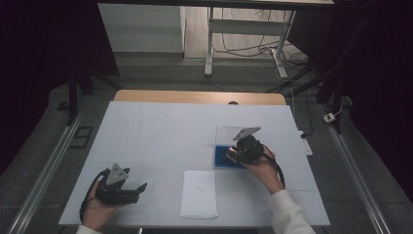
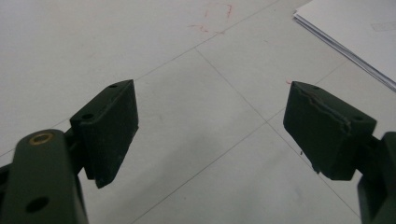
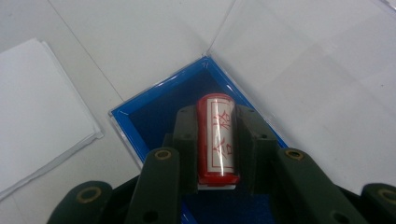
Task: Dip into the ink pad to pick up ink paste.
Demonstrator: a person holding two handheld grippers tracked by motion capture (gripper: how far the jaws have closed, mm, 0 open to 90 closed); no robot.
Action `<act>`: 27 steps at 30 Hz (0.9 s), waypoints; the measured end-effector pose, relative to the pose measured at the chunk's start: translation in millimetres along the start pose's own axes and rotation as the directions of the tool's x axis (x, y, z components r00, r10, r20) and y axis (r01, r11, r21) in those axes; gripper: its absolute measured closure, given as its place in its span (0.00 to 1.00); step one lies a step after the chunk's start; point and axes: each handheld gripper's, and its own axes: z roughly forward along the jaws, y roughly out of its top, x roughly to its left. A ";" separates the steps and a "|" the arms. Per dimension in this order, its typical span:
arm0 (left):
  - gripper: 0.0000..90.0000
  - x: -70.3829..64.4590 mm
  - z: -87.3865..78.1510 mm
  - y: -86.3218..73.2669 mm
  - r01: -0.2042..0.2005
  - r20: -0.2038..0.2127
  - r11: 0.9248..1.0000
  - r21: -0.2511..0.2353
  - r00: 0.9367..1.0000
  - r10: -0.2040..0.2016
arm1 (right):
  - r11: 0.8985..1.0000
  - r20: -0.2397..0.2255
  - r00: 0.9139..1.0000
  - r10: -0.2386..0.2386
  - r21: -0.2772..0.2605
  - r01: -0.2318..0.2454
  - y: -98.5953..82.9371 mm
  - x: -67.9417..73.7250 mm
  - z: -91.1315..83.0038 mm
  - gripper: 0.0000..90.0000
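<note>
The red stamp (image 3: 216, 139), its white label printed with red Chinese characters, sits clamped between the jaws of my right gripper (image 3: 215, 140), over the blue-lined box (image 3: 154, 116) whose clear lid (image 3: 308, 60) lies open. My left gripper (image 2: 210, 126) rests near the table's front edge, jaws wide, beside the paper stack (image 1: 199, 193).

Gaping tool (image 2: 211, 126) over white table (image 2: 93, 42)
</note>
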 end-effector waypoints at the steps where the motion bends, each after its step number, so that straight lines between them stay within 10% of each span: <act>1: 0.21 0.3 -0.3 0.0 0.001 0.001 1.000 -0.003 1.000 -0.001 | 1.000 -0.006 1.000 0.008 -0.003 -0.008 -0.6 -1.1 -0.2 0.78; 27: 0.21 0.0 -1.7 2.2 -0.005 -0.003 1.000 -0.009 1.000 0.005 | 0.982 -0.035 0.999 0.009 -0.188 -0.016 -2.7 4.1 -36.3 0.78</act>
